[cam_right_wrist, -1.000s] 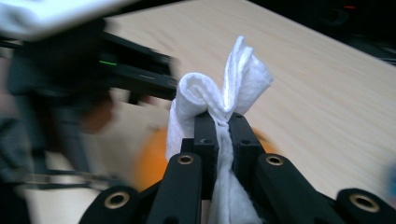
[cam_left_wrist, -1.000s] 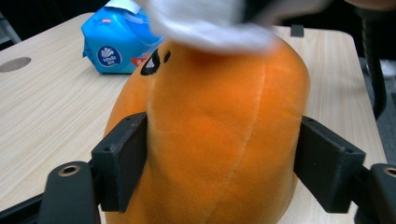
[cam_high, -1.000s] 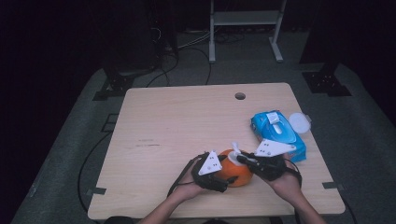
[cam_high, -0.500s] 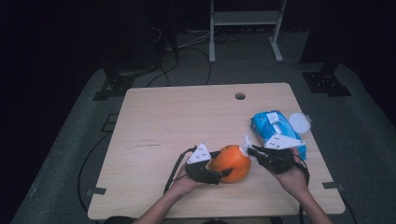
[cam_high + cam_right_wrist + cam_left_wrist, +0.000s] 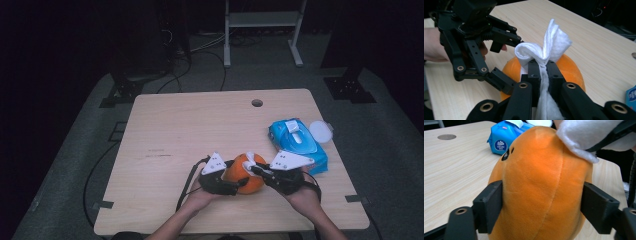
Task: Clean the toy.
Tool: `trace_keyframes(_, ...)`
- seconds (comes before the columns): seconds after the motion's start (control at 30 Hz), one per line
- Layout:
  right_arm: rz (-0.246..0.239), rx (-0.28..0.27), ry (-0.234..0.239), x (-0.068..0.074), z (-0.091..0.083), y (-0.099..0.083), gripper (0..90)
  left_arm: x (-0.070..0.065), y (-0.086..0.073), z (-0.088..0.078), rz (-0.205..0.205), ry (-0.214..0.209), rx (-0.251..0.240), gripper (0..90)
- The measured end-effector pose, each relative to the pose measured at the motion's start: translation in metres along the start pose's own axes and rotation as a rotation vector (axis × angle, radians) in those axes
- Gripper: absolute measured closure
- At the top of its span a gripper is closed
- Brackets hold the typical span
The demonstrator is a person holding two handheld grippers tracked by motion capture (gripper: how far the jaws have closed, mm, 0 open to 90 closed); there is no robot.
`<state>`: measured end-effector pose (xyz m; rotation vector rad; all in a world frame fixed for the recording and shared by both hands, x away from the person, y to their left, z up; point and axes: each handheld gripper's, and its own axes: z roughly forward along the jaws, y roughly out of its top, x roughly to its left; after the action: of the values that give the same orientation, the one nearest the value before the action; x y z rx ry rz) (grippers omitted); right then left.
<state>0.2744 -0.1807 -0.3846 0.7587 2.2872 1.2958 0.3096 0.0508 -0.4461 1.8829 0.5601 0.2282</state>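
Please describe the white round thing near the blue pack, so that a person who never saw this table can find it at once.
Look at the light wooden table, along its right edge. There a blue soft pack of wipes lies, and the small round white plastic lid sits just beyond its far right corner. It is the one flat white disc there.

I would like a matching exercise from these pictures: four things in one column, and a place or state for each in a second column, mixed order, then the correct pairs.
Things:
1. orange plush toy
2. white wipe
3. blue wipes pack
4. round white lid

Places or states:
A. pinched in the right claw
B. lying on the table beside the pack
C. clamped at its sides by the left claw
D. lying on the table, flap open

Pairs: 1-C, 2-A, 3-D, 4-B
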Motion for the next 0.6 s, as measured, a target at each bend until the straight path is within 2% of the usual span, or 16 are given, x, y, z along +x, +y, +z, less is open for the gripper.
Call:
trace_keyframes(0.1, 0.034, 0.0, 0.005, -0.012, 0.0, -0.006, 82.6, -0.001, 0.001, 0.0, 0.079, -0.019, -0.002, 12.4)
trace_keyframes(0.13, 0.043, -0.003, 0.007, -0.016, 0.0, -0.008, 82.6, -0.001, 0.001, 0.0, 0.117, -0.02, 0.028, 9.8)
trace_keyframes(0.17, 0.065, -0.006, 0.008, -0.02, -0.002, -0.011, 82.6, 0.0, 0.0, 0.001, 0.136, -0.014, 0.045, 6.5)
trace_keyframes(0.2, 0.071, -0.008, 0.01, -0.022, -0.004, -0.012, 82.6, 0.001, -0.001, 0.001, 0.146, -0.014, 0.062, 4.8)
trace_keyframes(0.3, 0.103, -0.011, 0.047, -0.025, -0.007, -0.014, 82.6, 0.008, -0.006, 0.009, 0.125, -0.056, 0.098, 3.2)
trace_keyframes(0.37, 0.089, -0.009, 0.054, -0.021, -0.004, -0.012, 82.6, 0.008, -0.008, 0.013, 0.127, -0.07, 0.11, 2.9)
trace_keyframes(0.4, 0.086, -0.008, 0.055, -0.019, -0.004, -0.011, 82.6, 0.008, -0.009, 0.013, 0.131, -0.072, 0.108, 4.4)
trace_keyframes(0.5, 0.078, -0.023, 0.051, -0.014, -0.004, -0.007, 82.7, 0.006, -0.005, 0.004, 0.146, -0.058, 0.077, 25.3)
trace_keyframes(0.6, 0.089, -0.053, 0.051, -0.015, -0.009, -0.003, 82.7, 0.005, 0.006, -0.01, 0.153, -0.068, 0.023, 32.2)
